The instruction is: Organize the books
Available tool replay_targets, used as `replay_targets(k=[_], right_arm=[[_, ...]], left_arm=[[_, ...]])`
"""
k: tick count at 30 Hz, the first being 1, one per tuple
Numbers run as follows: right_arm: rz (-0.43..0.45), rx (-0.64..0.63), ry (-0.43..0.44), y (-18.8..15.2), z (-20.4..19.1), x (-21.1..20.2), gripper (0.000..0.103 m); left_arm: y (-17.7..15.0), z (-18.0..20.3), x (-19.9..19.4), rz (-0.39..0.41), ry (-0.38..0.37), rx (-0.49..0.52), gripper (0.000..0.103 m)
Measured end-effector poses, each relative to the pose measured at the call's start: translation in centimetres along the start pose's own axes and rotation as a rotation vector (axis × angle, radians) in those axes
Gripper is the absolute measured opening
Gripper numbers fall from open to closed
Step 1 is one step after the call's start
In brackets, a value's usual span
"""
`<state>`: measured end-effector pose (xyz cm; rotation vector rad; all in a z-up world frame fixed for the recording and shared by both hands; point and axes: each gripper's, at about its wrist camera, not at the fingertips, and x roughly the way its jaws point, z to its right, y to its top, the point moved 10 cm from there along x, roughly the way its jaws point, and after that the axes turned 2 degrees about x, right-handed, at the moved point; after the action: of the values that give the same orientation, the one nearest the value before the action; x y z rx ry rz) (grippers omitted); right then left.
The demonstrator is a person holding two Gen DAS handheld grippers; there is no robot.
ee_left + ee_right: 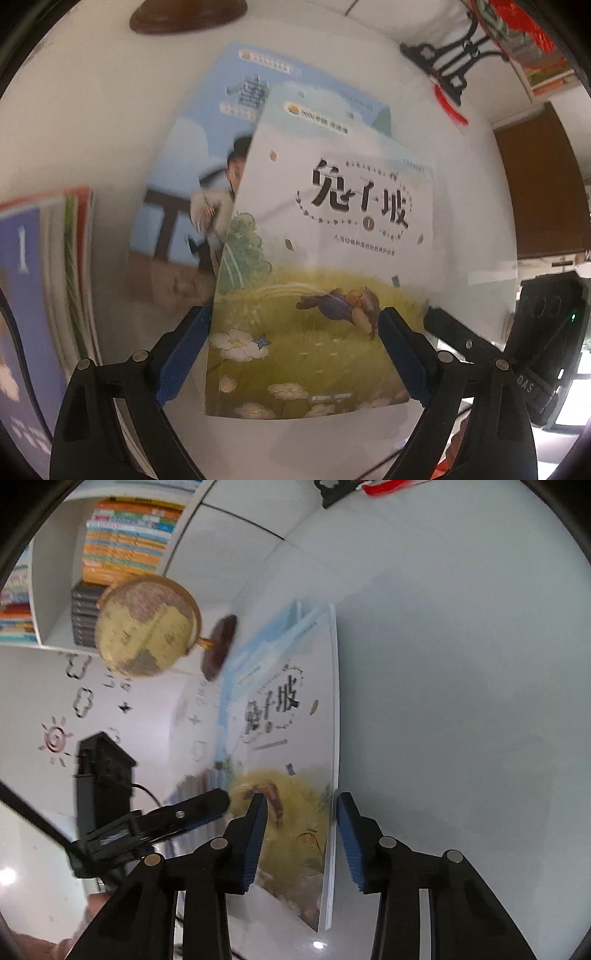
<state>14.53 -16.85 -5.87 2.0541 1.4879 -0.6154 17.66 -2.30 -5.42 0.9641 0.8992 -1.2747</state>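
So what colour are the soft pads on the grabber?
Blue pads on the left gripper, clearest in the left wrist view.

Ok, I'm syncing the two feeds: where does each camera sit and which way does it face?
Left wrist: on the left gripper, facing steeply down at the rabbit book on the white table; own jaws straddle it.
Right wrist: on the right gripper, facing along the table toward the globe; own jaws flank the book's edge.
Shared: the book, each other's gripper.
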Motion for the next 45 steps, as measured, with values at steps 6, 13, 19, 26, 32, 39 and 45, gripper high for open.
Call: replay_targets(k=[6,13,19,26,32,39,45], right_arm=[[0.011,0.04,-0.034,0.1,1.4,-0.7,0.039],[0.063,0.062,0.035,0.5,1.9,-1.5,0.049],[0.033,0.124,0.268,0.3,0.5,-2.8,0.037],[-0.039,-0.075,0.069,-1.4,-1.5,-1.0,0.008],[0.012,0.001,0.048,-1.2,0.0,-2.4,0.004],[0.061,-0.035,0.157,-0.5,-3.8,-5.3,0.004],[0.098,-0.172,0.001,-0.1,-4.9,-6.2,0.004]], left_arm=[[-1.2,0.4,0.3,0.0,-0.035,-0.034,0.091],[-2.0,-0.8,-0.9,0.015,-0.08,-0.088,0.047],[-2.5,-0.6,-2.2,0.04,-0.085,-0.113,0.045],[-3.3,1.8,-3.2,0.082,-0.192,-0.121,0.041],[-3.9,2.7,-2.2,0.088,-0.203,-0.131,0.041],[-4.1,4.0,-3.9,0.145,-0.291,-0.137,0.041],[-3.6,4.6,-7.2,0.211,-0.342,-0.101,0.041]])
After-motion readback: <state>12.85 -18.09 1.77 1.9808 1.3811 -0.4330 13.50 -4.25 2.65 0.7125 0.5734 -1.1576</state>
